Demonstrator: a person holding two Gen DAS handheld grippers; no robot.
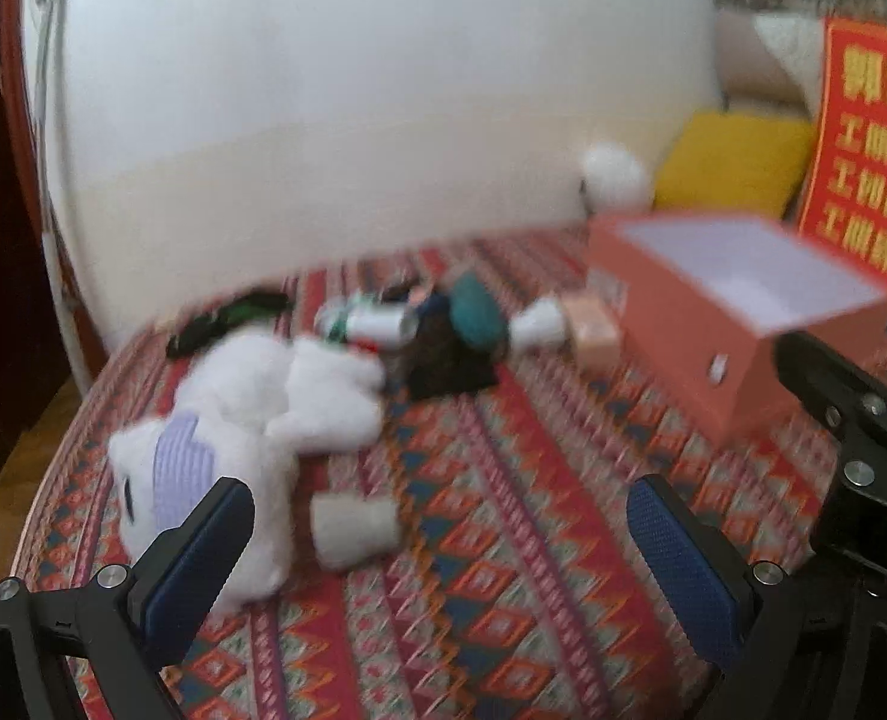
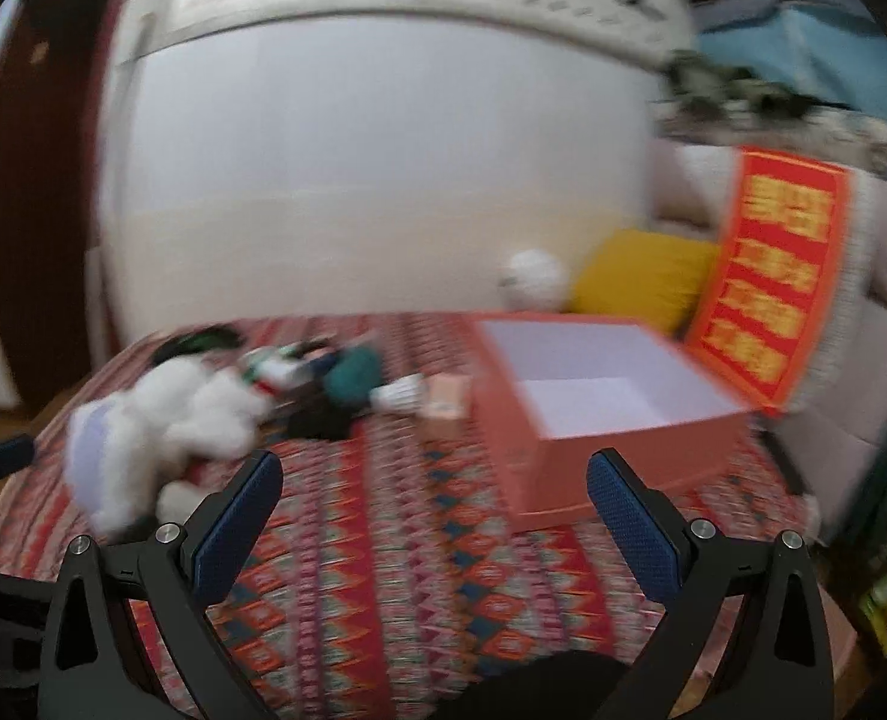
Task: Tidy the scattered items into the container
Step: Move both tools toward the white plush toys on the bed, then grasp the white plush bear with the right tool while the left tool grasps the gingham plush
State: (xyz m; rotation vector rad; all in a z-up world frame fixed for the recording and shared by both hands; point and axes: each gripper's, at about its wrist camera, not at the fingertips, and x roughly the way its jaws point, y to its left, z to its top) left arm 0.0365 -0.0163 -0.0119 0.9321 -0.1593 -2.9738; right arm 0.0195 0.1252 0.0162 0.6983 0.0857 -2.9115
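Both spread wide and empty, the left hand-held gripper (image 1: 437, 534) hovers just beside the white plush toy (image 1: 251, 420), likely its first pick, while the right hand-held gripper (image 2: 434, 510) faces the open pink box (image 2: 599, 414) ahead-right on the counter (image 2: 383, 570).

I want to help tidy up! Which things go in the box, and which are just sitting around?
For tidying:
- white plush toy
- drink can
- teal and black cloth bundle
- small peach box
- pale cup
- orange box, open, nothing inside

Just lying about:
- yellow cushion
- red banner
- white ball
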